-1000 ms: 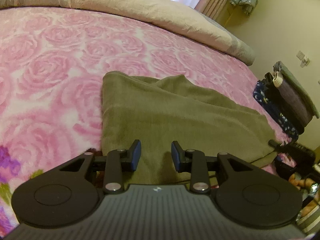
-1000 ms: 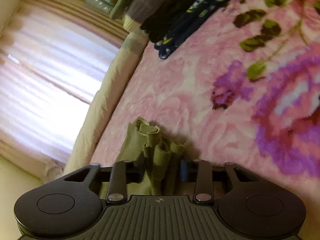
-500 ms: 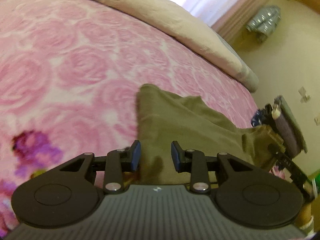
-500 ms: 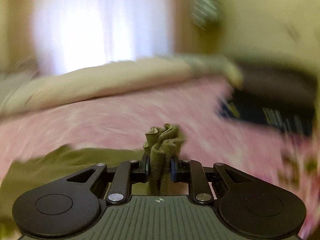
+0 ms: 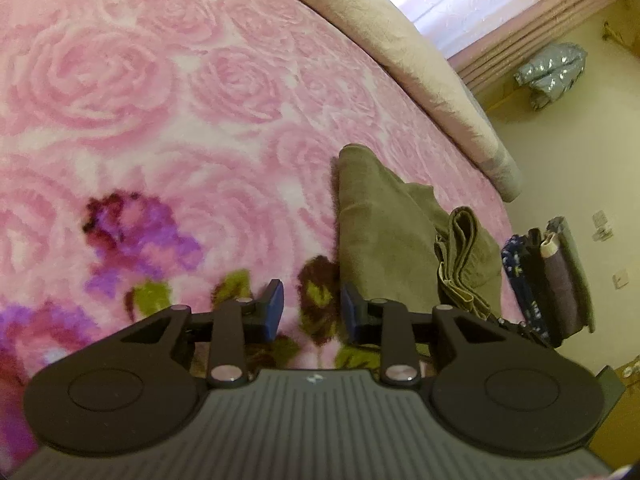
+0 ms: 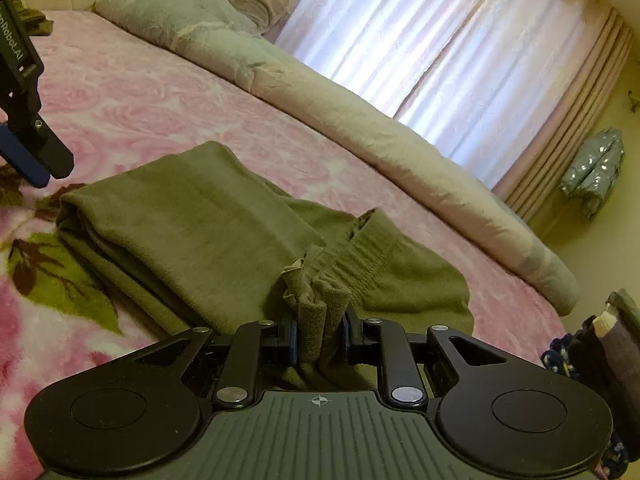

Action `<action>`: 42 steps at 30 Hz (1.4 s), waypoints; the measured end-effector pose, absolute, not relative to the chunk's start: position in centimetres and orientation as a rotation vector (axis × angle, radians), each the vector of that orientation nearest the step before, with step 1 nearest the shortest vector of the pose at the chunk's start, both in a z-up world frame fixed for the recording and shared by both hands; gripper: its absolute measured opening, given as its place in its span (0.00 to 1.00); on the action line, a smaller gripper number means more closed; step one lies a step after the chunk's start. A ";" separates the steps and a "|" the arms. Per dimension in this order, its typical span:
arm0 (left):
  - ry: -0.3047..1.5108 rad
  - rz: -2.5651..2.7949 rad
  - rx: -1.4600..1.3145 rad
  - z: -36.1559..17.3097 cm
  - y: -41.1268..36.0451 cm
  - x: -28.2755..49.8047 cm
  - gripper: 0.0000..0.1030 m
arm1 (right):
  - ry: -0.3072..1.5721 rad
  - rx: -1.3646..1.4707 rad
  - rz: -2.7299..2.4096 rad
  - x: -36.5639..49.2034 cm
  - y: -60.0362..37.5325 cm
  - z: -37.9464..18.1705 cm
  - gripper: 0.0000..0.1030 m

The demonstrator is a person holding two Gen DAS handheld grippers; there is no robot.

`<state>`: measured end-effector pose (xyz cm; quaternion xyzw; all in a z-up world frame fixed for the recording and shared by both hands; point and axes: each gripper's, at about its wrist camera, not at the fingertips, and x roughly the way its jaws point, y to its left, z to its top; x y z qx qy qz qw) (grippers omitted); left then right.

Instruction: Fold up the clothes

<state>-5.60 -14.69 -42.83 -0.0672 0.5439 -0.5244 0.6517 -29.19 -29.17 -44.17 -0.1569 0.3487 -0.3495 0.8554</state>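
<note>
- Olive-green garment [image 6: 224, 232], plain
- Pink blanket [image 5: 160, 92] with rose pattern, purple flowers, green leaves
- Beige quilt [image 6: 360, 120]
- White curtain [image 6: 400, 32], pinkish drape [image 6: 568, 112]
- Blue pads [image 5: 274, 306] on black gripper

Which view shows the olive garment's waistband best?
Right wrist: the elastic waistband sits close up, bunched in the right gripper. The left wrist view shows only a small, distant bundle of it, stitching unreadable.

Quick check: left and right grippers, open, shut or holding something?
Left gripper: open, nothing between its fingers.
Right gripper: shut on bunched olive-green fleece garment.
</note>
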 end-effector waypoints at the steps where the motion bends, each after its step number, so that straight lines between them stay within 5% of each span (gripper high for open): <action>1: 1.246 -1.191 -0.167 -42.9 -14.7 -5.4 0.25 | 0.733 -0.333 -0.734 -29.2 -29.1 -43.8 0.19; 8: 1.299 -1.194 -0.239 -43.5 -14.3 -4.3 0.25 | 0.529 -0.399 -0.629 -28.3 -25.8 -38.7 0.19; 14: 1.310 -1.197 -0.253 -43.7 -14.2 -4.3 0.25 | 0.671 -0.459 -0.511 -25.3 -24.1 -43.5 0.19; 22: 1.315 -1.199 -0.265 -43.9 -14.1 -4.2 0.25 | 0.531 -0.459 -0.477 -25.1 -23.3 -41.2 0.19; 30: 1.313 -1.196 -0.262 -44.0 -13.9 -4.4 0.25 | 0.595 -0.481 -0.432 -24.9 -22.5 -44.0 0.21; 32: 1.312 -1.192 -0.256 -43.9 -14.0 -4.4 0.25 | 0.637 -0.472 -0.435 -24.5 -22.8 -44.2 0.39; 35: 1.315 -1.185 -0.255 -43.8 -13.8 -4.5 0.25 | 0.639 -0.453 -0.450 -24.8 -22.8 -43.7 0.42; 37: 1.320 -1.178 -0.258 -43.7 -13.5 -4.5 0.25 | 0.615 -0.401 -0.446 -25.5 -22.6 -42.8 0.64; 38: 1.322 -1.173 -0.259 -43.6 -13.4 -4.6 0.25 | 0.593 -0.373 -0.443 -26.2 -22.4 -42.3 0.88; 42: 1.322 -1.162 -0.250 -43.0 -12.5 -5.2 0.25 | 0.554 -0.254 -0.482 -29.2 -21.7 -40.6 0.90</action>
